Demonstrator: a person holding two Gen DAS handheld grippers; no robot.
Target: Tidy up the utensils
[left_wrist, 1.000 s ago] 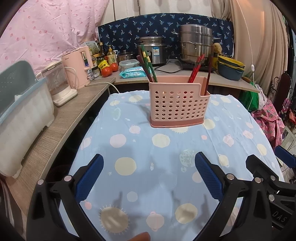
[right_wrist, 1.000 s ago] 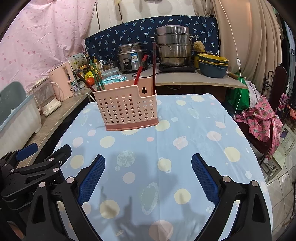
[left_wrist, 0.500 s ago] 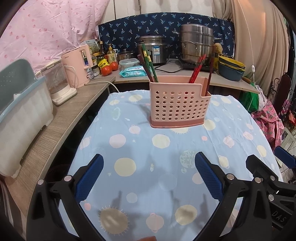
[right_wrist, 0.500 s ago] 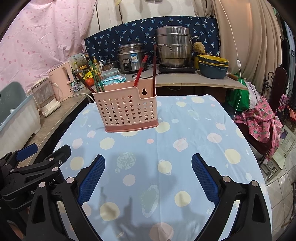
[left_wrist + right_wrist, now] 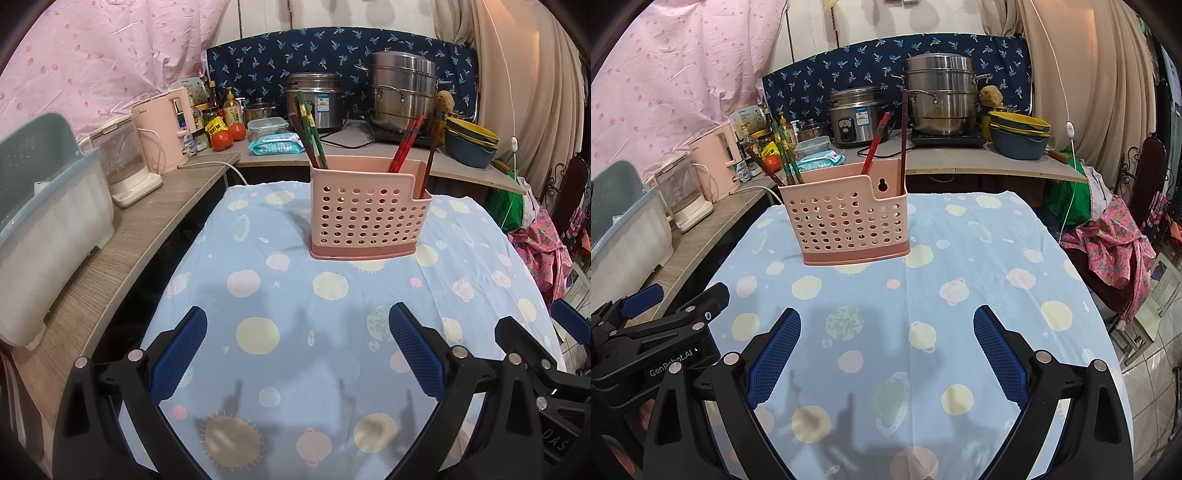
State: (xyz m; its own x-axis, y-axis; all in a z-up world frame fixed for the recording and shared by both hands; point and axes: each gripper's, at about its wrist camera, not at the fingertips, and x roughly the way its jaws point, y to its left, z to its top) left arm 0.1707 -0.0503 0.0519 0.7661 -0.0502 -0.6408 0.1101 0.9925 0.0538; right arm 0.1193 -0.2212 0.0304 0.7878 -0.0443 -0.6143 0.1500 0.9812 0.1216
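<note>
The pink holder (image 5: 365, 216) on the tabletop (image 5: 295, 295) keeps green chopsticks (image 5: 309, 134) and red chopsticks (image 5: 404, 147) (separate compartments), while both grippers' fingers (image 5: 177, 360) (image 5: 997, 356) are spread, empty.

Utensil caddy (image 5: 365, 218) — slightly nearer both cameras now.

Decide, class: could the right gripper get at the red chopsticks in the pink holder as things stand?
Probably yes. The right gripper is open, only bare tablecloth lies before the holder, and the red chopsticks stick out above its rim.

- Holder (image 5: 365, 214) stands on the table (image 5: 295, 332), nearer its far edge.
- Chopsticks (image 5: 310, 136) stand in the holder.
- Kettle (image 5: 166, 136) sits on the counter (image 5: 122, 251), left of the table.
</note>
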